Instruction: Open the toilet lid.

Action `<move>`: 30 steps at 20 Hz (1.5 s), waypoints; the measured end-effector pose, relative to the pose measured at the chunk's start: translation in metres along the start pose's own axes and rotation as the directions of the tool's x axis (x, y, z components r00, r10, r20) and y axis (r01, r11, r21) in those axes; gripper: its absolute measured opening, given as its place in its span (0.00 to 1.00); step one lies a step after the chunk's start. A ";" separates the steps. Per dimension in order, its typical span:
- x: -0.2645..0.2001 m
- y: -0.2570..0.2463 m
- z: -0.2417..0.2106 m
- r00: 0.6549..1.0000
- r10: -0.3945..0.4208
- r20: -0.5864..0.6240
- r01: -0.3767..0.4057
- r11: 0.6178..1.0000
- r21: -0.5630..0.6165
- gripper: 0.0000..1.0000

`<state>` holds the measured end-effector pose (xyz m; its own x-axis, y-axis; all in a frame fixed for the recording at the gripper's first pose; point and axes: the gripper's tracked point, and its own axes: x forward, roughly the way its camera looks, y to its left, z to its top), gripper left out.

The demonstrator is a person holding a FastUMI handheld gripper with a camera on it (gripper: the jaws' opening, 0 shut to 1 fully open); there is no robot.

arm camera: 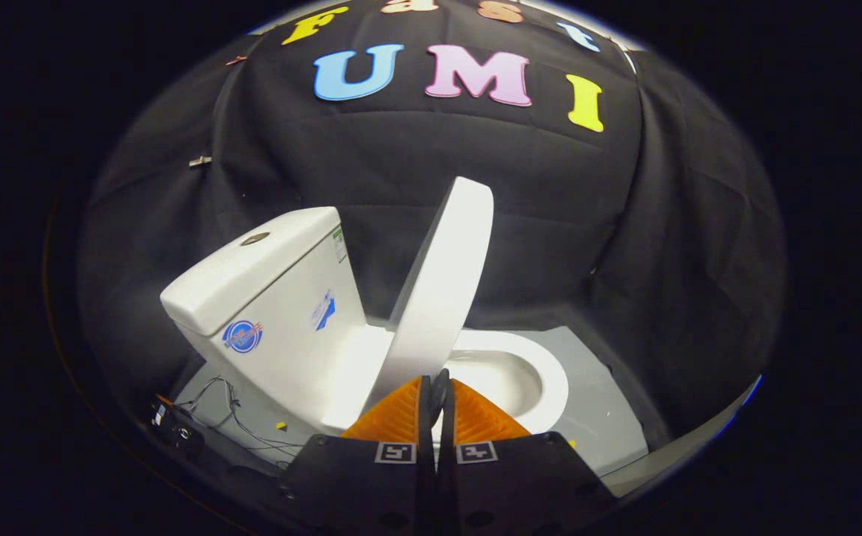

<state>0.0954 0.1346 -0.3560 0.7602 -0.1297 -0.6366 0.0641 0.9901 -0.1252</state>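
Grey floor panel [595,417] inside black cloth booth [669,283]. Toilet [528,372] standing on panel, tank [267,298] on the side away from the fingers. Lid [442,290] raised, near upright over bowl. Cables [230,417] and small device [170,424] at panel edge beside tank. Fingers [435,402] pressed together, gripping lid's lower edge.
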 end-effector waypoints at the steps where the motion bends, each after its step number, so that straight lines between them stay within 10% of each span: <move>1: -0.001 0.007 0.003 1.000 -0.004 0.011 0.004 1.000 -0.028 0.05; 30: -0.006 0.154 0.023 0.987 0.149 0.057 -0.126 0.947 -0.295 0.07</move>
<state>0.1150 0.2887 -0.3540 0.7970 0.0228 -0.6035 -0.2259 0.9380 -0.2629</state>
